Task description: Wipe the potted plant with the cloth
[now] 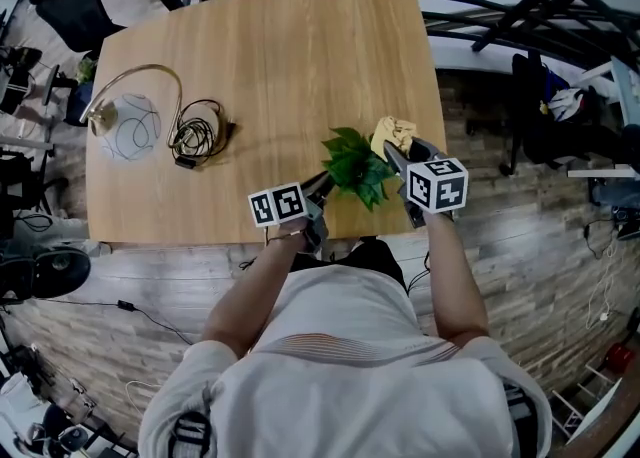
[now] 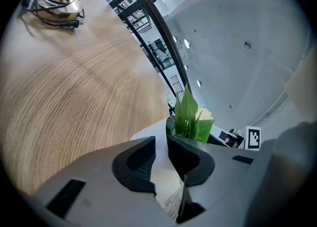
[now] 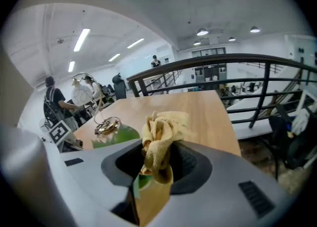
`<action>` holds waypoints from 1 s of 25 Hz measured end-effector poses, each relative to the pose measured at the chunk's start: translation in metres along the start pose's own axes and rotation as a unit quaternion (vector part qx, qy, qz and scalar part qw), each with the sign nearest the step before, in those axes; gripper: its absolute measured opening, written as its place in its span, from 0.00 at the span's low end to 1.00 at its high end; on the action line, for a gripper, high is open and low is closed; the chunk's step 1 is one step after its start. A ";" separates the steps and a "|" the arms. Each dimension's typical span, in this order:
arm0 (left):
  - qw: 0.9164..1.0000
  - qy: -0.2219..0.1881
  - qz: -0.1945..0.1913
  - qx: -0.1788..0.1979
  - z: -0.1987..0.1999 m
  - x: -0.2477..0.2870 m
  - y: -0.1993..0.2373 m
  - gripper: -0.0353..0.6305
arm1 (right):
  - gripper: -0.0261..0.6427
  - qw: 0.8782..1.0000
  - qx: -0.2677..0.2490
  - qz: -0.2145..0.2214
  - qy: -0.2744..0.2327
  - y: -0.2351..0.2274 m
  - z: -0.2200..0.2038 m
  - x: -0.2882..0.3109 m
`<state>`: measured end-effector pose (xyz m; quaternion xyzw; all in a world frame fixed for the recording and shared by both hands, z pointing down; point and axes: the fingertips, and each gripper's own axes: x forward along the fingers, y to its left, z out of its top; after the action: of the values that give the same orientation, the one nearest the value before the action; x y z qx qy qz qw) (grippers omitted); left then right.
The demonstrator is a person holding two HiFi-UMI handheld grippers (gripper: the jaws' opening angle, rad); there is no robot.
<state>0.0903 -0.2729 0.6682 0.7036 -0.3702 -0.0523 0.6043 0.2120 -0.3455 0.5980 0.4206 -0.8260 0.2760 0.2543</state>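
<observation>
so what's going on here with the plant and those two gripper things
A person at a wooden table has a handheld gripper in each hand. The left gripper is closed on the white pot of a small potted plant, steadying it near the table's front edge. The right gripper pinches a bunched yellow cloth and holds it right at the leaves on the plant's right side. Whether the cloth touches them can't be made out.

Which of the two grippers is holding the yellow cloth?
The right gripper: the yellow cloth is pinched between its jaws. The left gripper grips the plant's white pot instead.
</observation>
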 end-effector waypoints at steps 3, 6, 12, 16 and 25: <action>1.000 -0.005 0.002 -0.004 0.001 -0.001 0.001 0.18 | 0.32 0.999 0.025 -0.045 -0.015 -0.035 0.001 -0.022; 1.000 -0.004 0.001 -0.005 0.001 -0.001 0.001 0.17 | 0.32 0.998 0.037 -0.021 -0.044 -0.029 0.013 -0.042; 1.000 -0.007 0.003 -0.003 0.001 -0.001 0.003 0.17 | 0.32 0.991 0.041 0.125 0.034 0.043 -0.025 -0.039; 1.000 -0.009 0.008 0.003 0.000 -0.001 0.001 0.17 | 0.32 0.996 0.053 0.038 0.061 0.009 -0.057 -0.037; 1.000 -0.011 0.009 -0.002 0.000 -0.001 0.001 0.17 | 0.32 0.998 0.031 0.009 -0.061 0.023 -0.004 -0.086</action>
<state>0.0889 -0.2727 0.6685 0.6980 -0.3831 -0.0551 0.6025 0.2376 -0.2838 0.5387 0.4369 -0.8349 0.2773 0.1875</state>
